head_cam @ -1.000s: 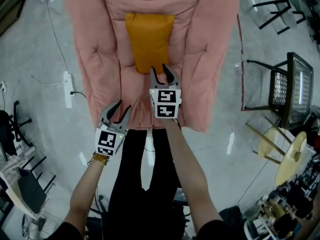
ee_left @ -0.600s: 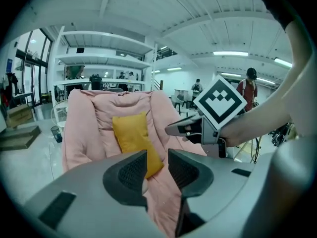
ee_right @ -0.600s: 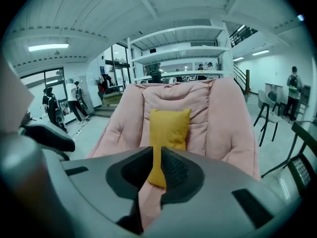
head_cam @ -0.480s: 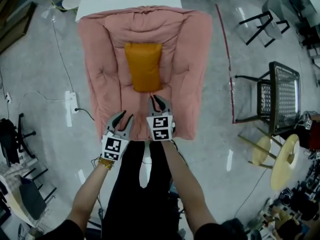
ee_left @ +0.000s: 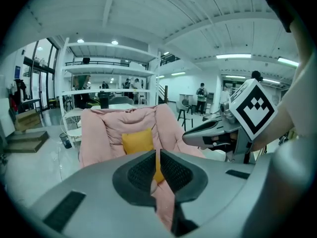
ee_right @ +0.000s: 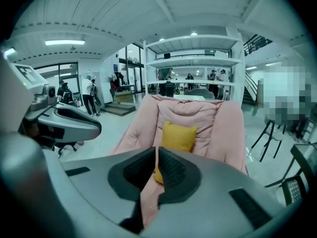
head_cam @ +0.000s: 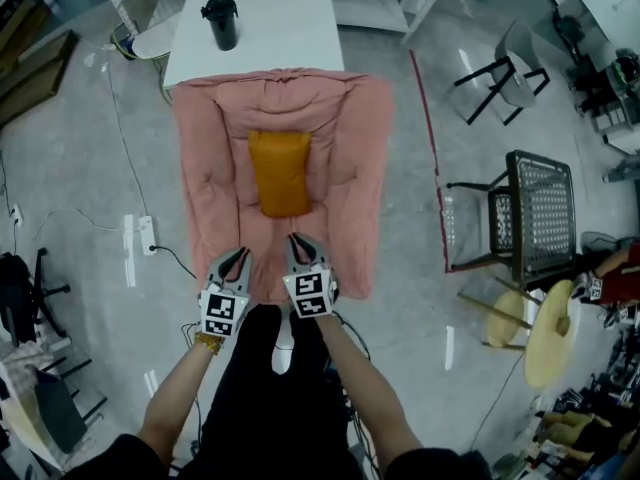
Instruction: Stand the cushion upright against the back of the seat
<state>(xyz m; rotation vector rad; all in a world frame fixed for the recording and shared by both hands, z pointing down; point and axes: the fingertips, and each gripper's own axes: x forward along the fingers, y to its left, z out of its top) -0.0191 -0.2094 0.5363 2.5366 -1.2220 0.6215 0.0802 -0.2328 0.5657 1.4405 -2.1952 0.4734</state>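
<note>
Two empty tongs: my left gripper [head_cam: 240,255] closing, my right gripper [head_cam: 301,240] pinched together, cushion [head_cam: 279,172] upright against the seat [head_cam: 350,148] back.

The cushion [head_cam: 280,173] in the middle of the frame is orange cloth, matt and slightly creased. Around it the seat [head_cam: 215,158] is pink quilted fabric, puffy and stitched into soft folds. The floor [head_cam: 80,188] at left is pale grey and polished, throwing back glints of light. The desk [head_cam: 270,28] at the top looks smooth and white. At right, the chair [head_cam: 540,208] looks like black metal with a mesh panel. The right hand-held gripper [ee_right: 156,151] has a matt grey plastic shell and dark ribbed pads [ee_right: 172,170].
</note>
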